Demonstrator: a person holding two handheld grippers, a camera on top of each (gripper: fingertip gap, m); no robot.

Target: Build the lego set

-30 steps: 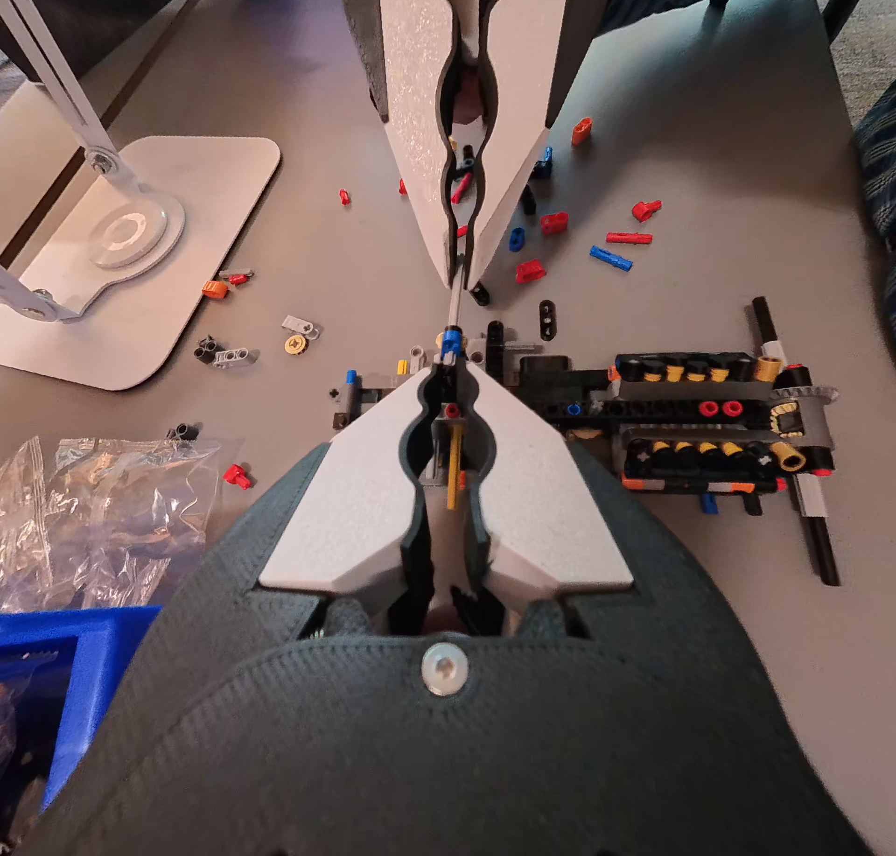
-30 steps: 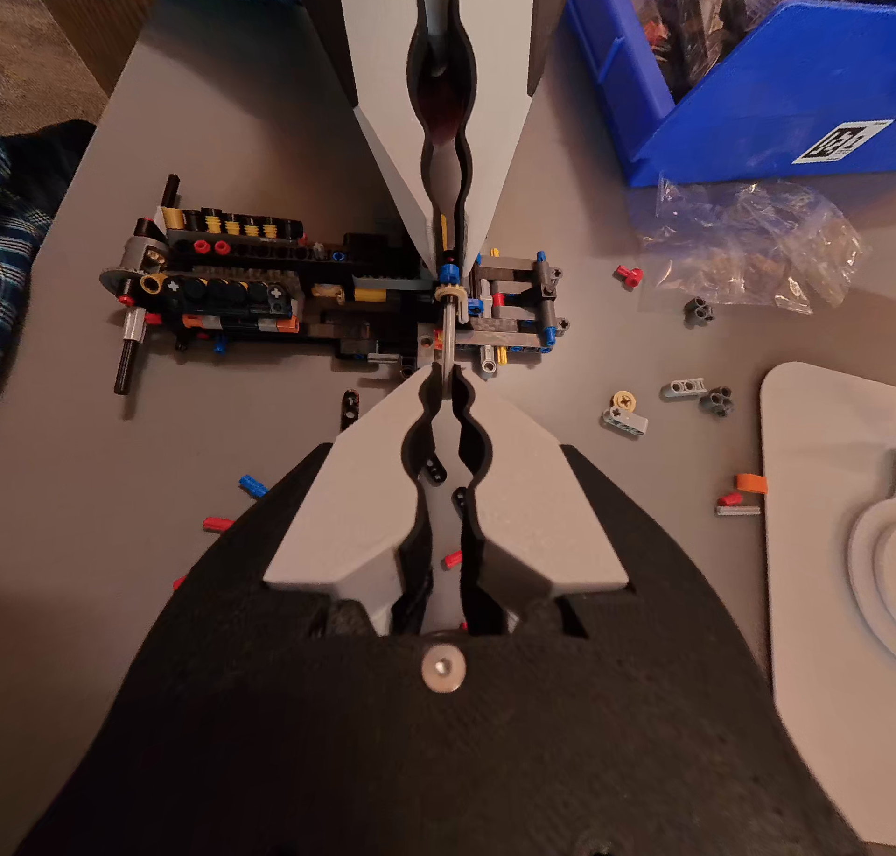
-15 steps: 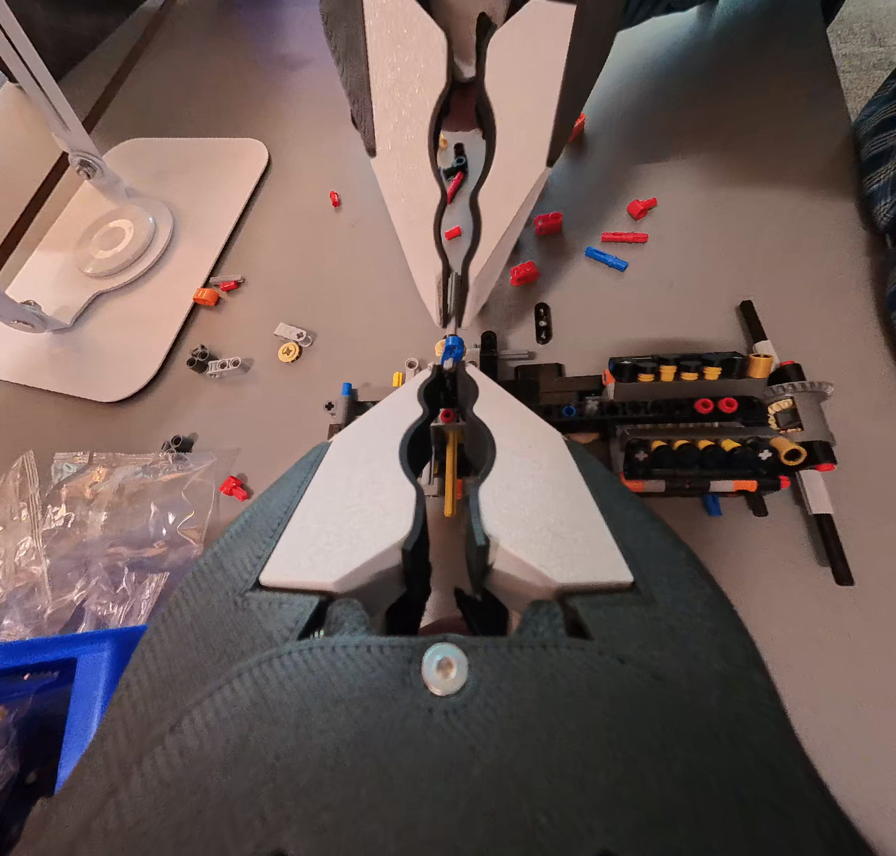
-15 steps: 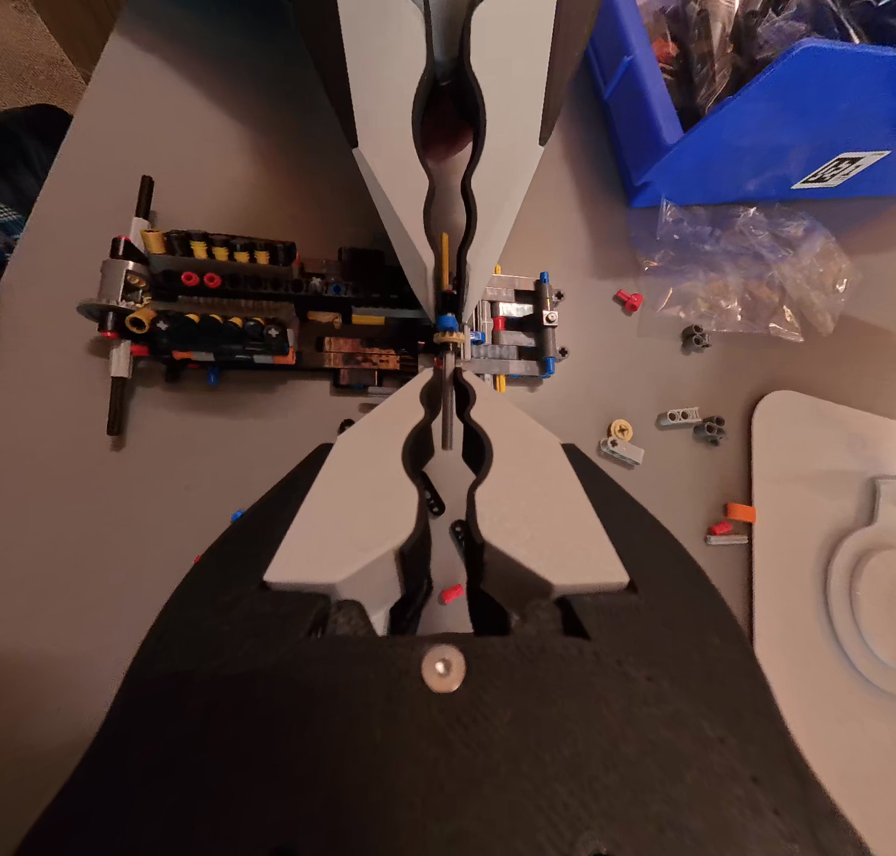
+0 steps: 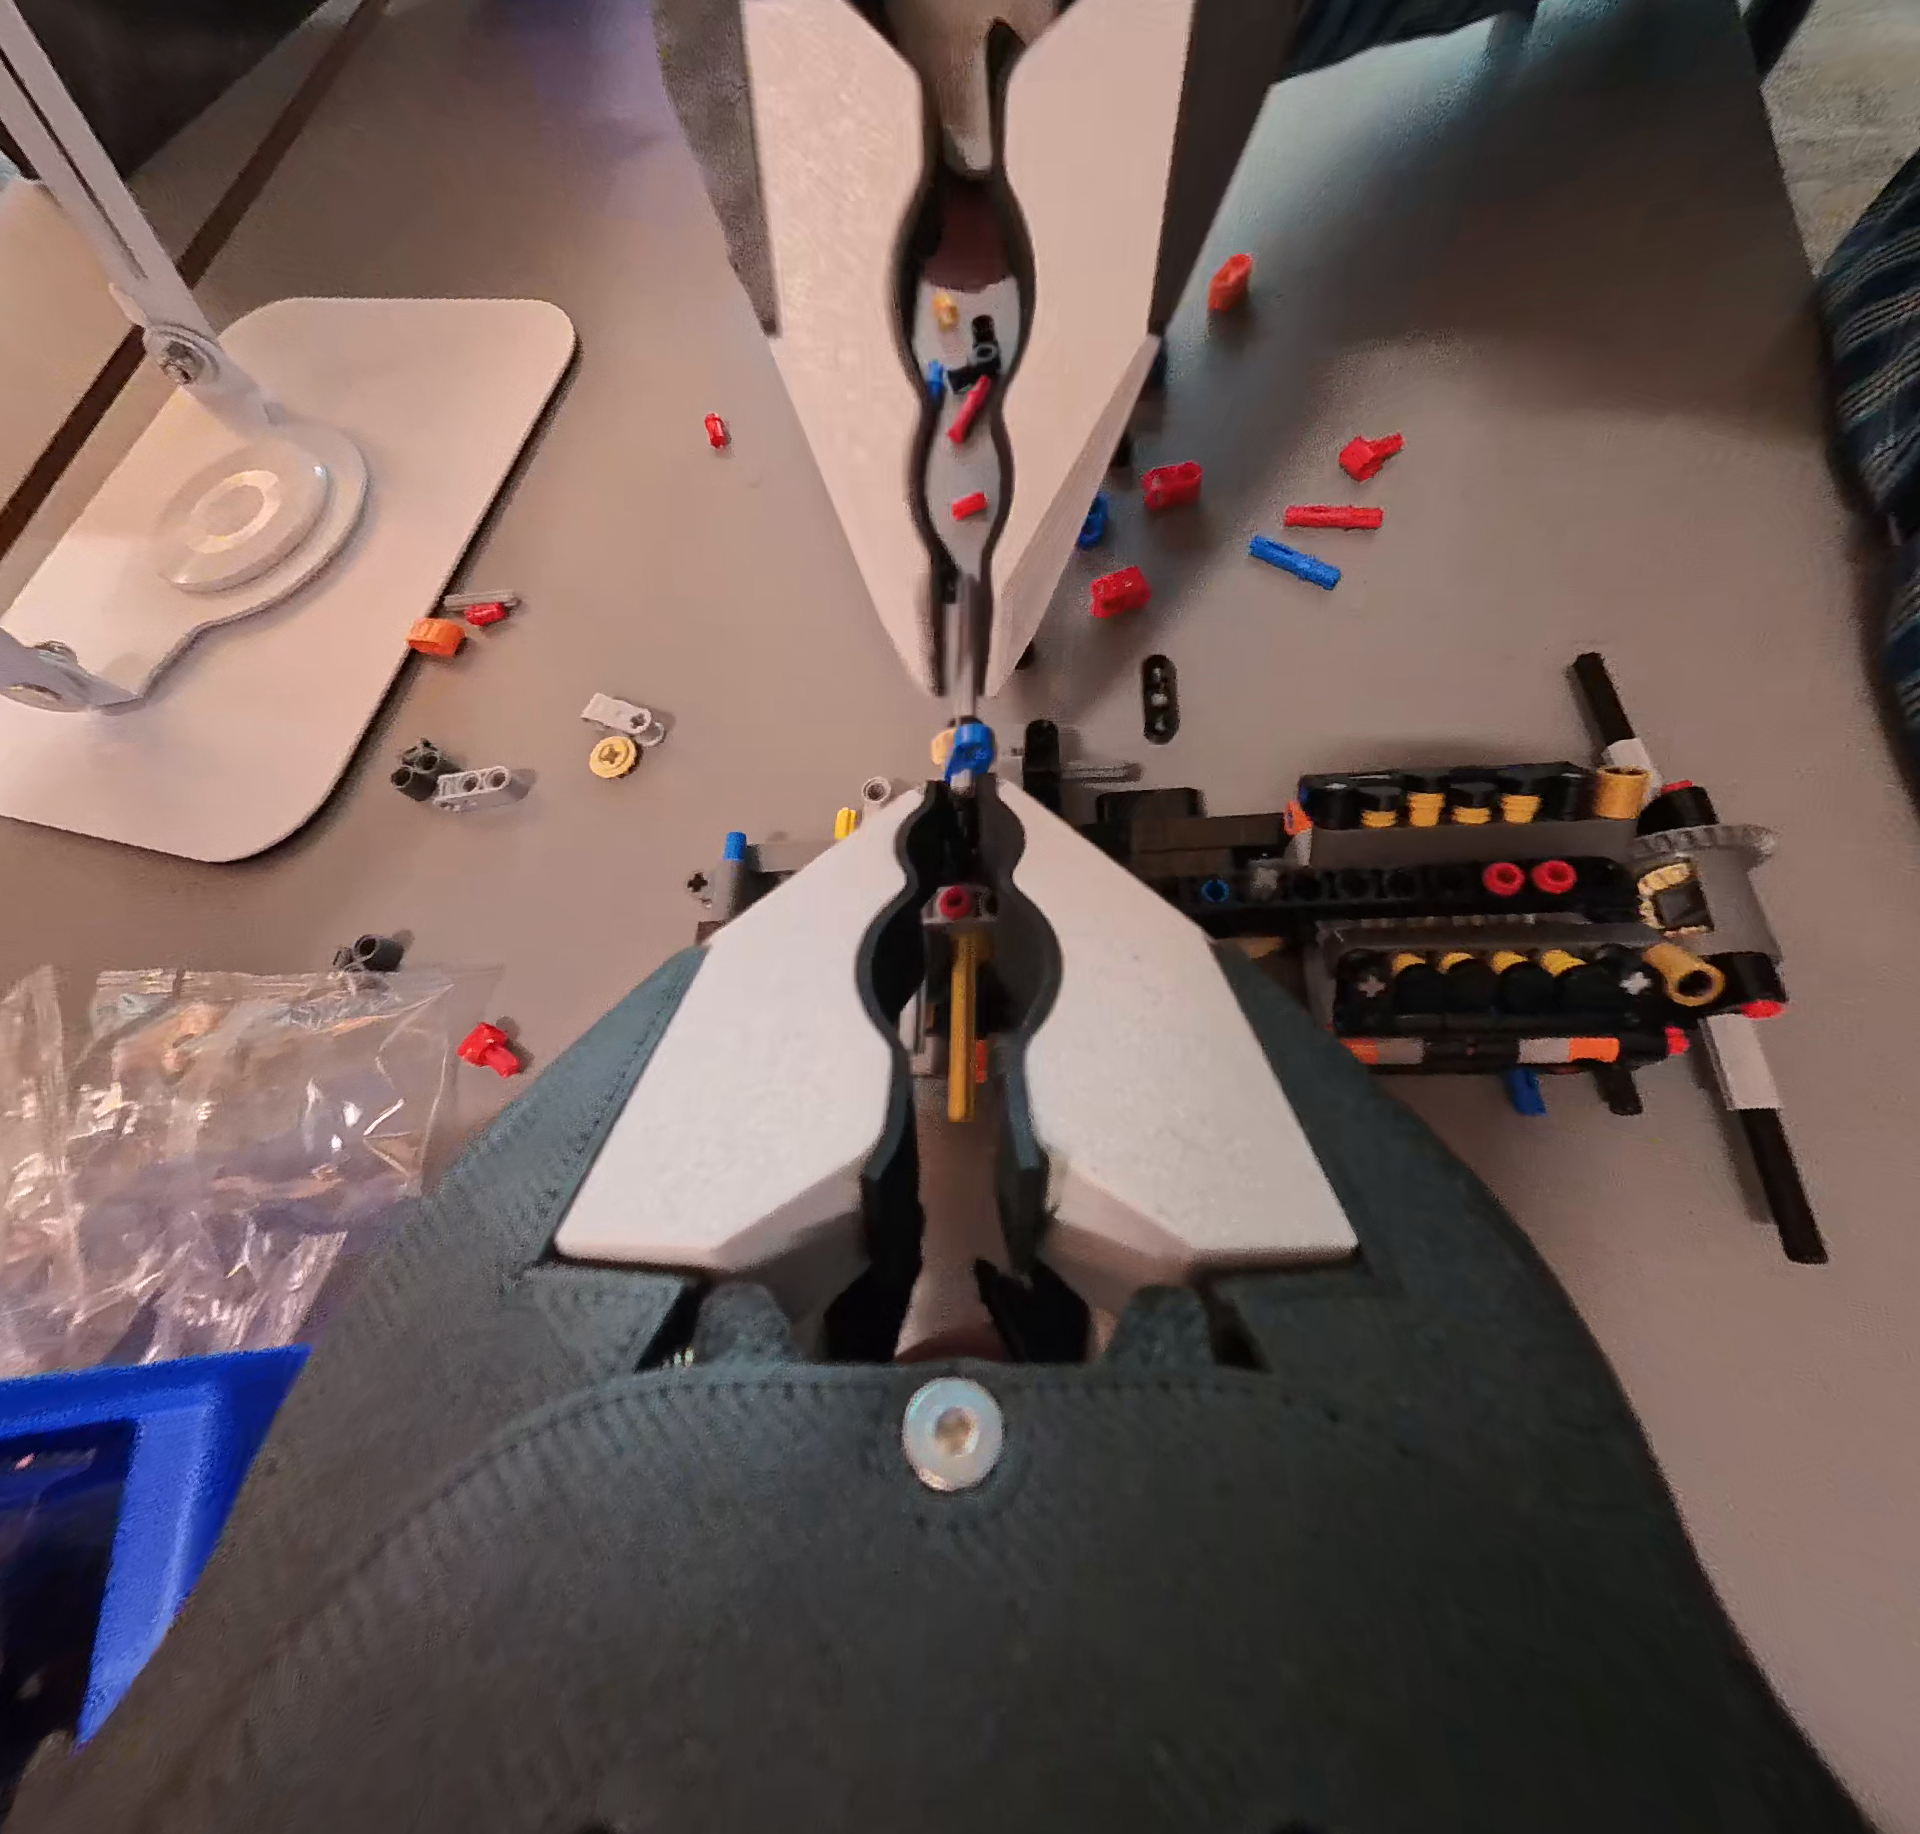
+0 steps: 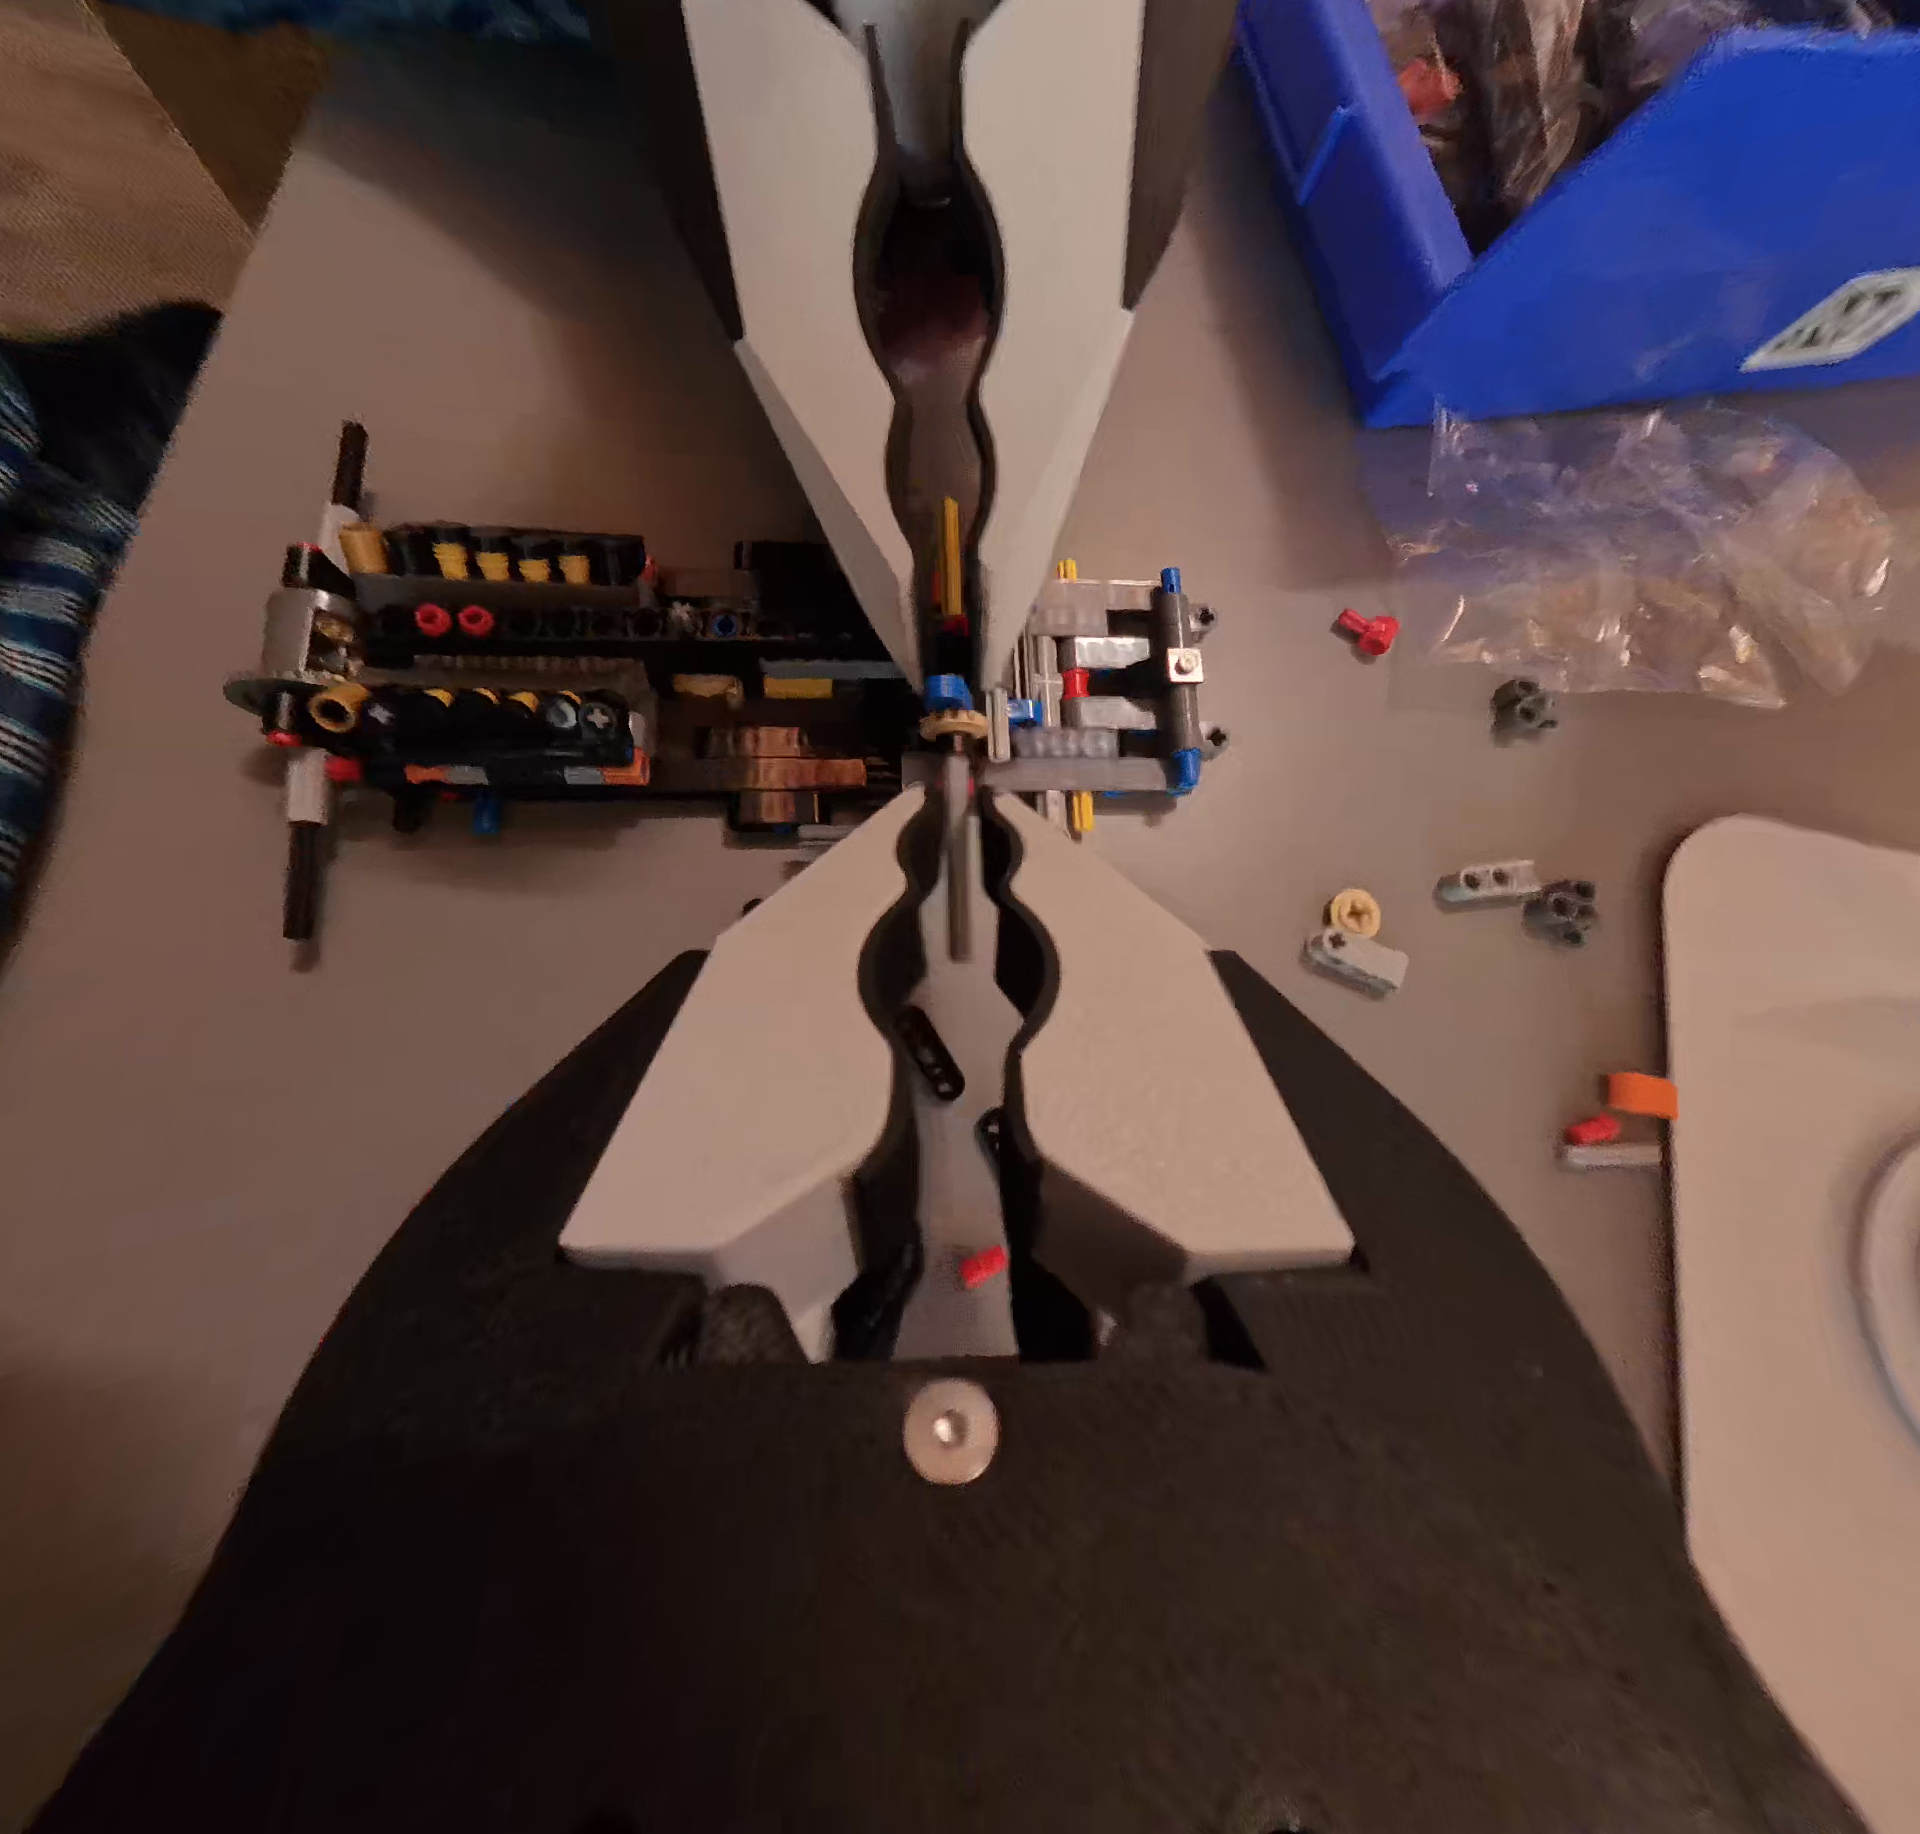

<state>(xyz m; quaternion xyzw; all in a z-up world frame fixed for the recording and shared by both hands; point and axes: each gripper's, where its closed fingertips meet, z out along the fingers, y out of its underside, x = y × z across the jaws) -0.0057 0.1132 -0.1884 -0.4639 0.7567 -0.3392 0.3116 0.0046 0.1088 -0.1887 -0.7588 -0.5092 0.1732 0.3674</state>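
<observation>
The left hand-held gripper (image 5: 961,813) is pinched narrow on the lego model (image 5: 1455,911). Its tips hold the near end of the model, by a blue piece (image 5: 971,745). A yellow rod (image 5: 961,1026) shows in the gap between its fingers.

The right hand-held gripper (image 6: 951,813) points at it from the other side. It is pinched narrow on a thin grey rod (image 6: 956,880). The rod goes through a small tan gear (image 6: 948,730) and into the model just past its tips. The two grippers are tip to tip, almost touching.

The long black part of the model lies on the grey worktop (image 5: 1455,330), to the right of the left gripper. Small red and blue pieces (image 5: 1294,563) lie loose beyond it. A clear bag (image 5: 208,1109) and a blue bin (image 5: 125,1472) sit to the left of the left gripper. A white stand base (image 5: 416,496) is farther off on that side.
</observation>
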